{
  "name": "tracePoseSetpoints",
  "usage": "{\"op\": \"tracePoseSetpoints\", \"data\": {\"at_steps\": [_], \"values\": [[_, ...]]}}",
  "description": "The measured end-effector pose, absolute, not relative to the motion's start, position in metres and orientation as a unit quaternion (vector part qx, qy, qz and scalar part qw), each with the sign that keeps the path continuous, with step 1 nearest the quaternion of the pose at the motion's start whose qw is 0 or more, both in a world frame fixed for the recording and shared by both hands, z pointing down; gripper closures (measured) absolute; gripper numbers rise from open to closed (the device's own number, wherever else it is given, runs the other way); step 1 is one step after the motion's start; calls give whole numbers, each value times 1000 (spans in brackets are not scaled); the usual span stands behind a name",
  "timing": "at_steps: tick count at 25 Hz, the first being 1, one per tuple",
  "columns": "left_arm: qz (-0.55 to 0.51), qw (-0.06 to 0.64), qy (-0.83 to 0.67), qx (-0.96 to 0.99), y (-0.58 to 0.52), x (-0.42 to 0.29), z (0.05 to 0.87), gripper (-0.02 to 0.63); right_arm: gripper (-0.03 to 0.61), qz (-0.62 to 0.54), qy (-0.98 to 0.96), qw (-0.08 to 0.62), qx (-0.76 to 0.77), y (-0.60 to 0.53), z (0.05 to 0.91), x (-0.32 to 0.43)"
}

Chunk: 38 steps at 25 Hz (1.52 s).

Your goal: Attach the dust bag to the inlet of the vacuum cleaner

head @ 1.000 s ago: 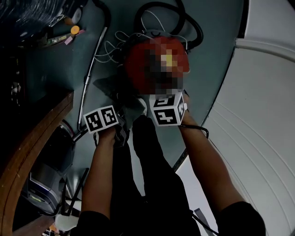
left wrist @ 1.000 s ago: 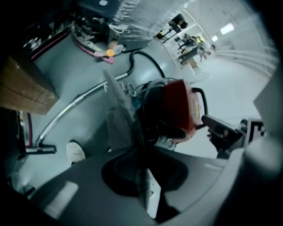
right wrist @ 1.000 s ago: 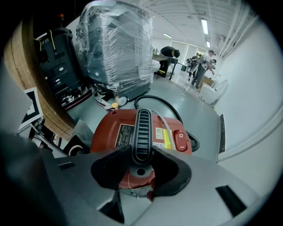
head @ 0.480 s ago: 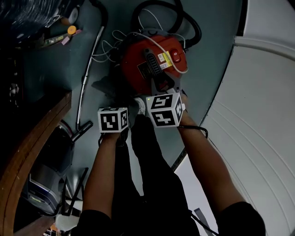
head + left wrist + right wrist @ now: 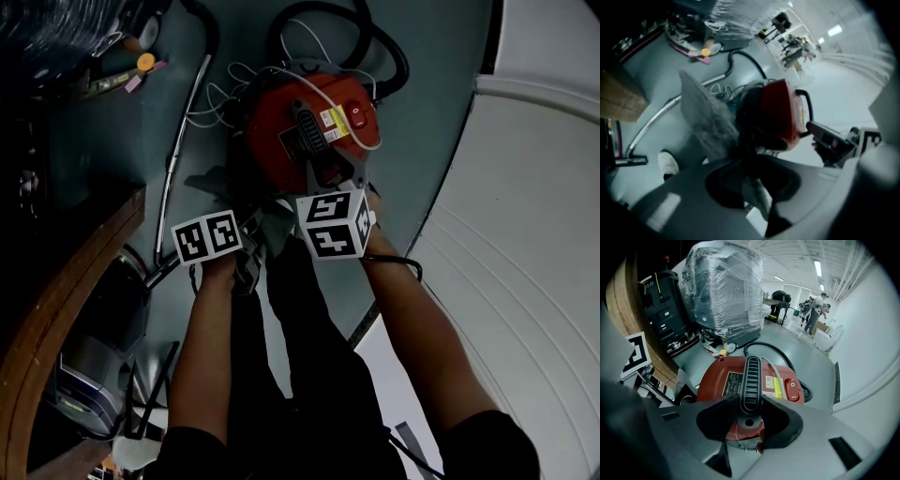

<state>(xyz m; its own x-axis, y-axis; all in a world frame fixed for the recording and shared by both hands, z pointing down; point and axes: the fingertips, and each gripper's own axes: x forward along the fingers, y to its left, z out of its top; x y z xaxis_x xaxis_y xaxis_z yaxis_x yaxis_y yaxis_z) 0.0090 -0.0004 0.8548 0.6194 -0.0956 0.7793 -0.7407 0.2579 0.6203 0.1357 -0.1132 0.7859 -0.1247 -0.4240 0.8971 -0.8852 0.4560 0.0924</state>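
Note:
The red vacuum cleaner [image 5: 281,112] stands on the grey floor ahead of me. My right gripper [image 5: 751,401] is shut on its black ribbed handle [image 5: 751,371]. The grey dust bag [image 5: 703,117] hangs against the vacuum's left side and also shows in the head view as the dust bag [image 5: 216,178]. My left gripper [image 5: 757,187] sits at the bag's lower edge. Its jaws have just been opening. A strip of the bag still lies between them, with dark gaps on both sides. The view is blurred. The inlet itself is hidden.
A metal wand tube [image 5: 178,150] lies on the floor left of the vacuum, with a white cable [image 5: 220,94] and a black hose [image 5: 384,47] looped behind it. A wooden table edge [image 5: 84,272] runs at the left. A wrapped pallet [image 5: 724,287] stands beyond.
The left gripper's marker cube swung to the right and has come back to the left. The right gripper stayed on the handle.

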Motion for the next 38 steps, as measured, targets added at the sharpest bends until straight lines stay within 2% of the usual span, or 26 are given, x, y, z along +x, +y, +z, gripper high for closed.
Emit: {"op": "tracePoseSetpoints", "data": {"at_steps": [2, 7, 12, 16, 17, 18, 19, 20, 27, 38], "values": [[240, 688, -370, 576, 0, 9, 854, 540, 437, 241, -710, 473, 463, -113, 785, 136], [393, 550, -335, 657, 6, 24, 856, 515, 437, 237, -710, 468, 470, -113, 787, 137], [379, 564, -347, 646, 6, 24, 855, 502, 436, 247, -710, 445, 487, -108, 785, 137], [391, 533, -397, 636, 2, 11, 841, 500, 414, 271, -708, 413, 505, -97, 772, 137], [386, 524, -408, 640, -1, 9, 833, 502, 434, 286, -708, 397, 510, -95, 765, 137], [374, 517, -417, 647, -4, 7, 822, 520, 526, 300, -708, 382, 513, -92, 756, 136], [359, 514, -425, 653, -7, 6, 811, 594, 578, 312, -709, 368, 515, -90, 748, 135], [346, 511, -431, 658, -11, 5, 798, 612, 578, 320, -709, 358, 516, -87, 739, 134], [300, 433, -468, 709, -49, -5, 691, 614, 580, 326, -726, 298, 526, -88, 649, 116], [222, 307, -547, 747, -116, -16, 437, 614, 580, 297, -775, 188, 526, -100, 440, 87]]}}
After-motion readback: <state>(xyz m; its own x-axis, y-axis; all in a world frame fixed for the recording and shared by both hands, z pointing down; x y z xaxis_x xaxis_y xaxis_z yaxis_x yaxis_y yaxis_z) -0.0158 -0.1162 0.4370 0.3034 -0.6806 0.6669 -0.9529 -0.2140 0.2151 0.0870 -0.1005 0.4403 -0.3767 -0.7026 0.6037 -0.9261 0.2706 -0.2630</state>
